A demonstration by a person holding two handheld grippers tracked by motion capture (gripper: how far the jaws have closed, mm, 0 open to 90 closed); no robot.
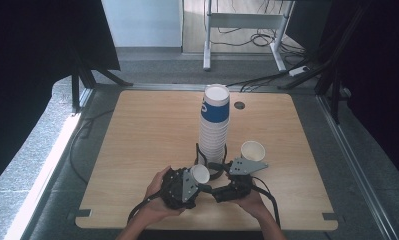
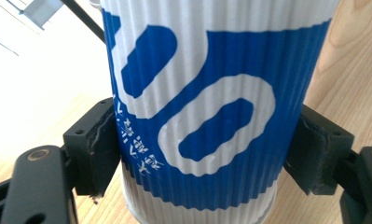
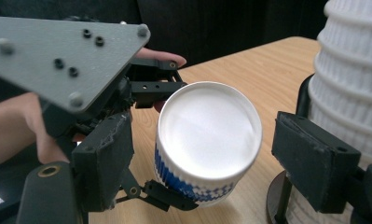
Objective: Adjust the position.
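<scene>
Near the front edge of the table (image 1: 137,150), the left tool (image 1: 199,176) had its pads clamped on the ribbed sides of a blue-and-white paper cup (image 2: 207,116), holding it tipped on its side just in front of the tall cup stack (image 1: 214,125). The right tool (image 3: 202,154) stood with its jaws apart around that cup's mouth end, not pressing it. Another single cup (image 1: 252,150) stood upright just right of the stack.
</scene>
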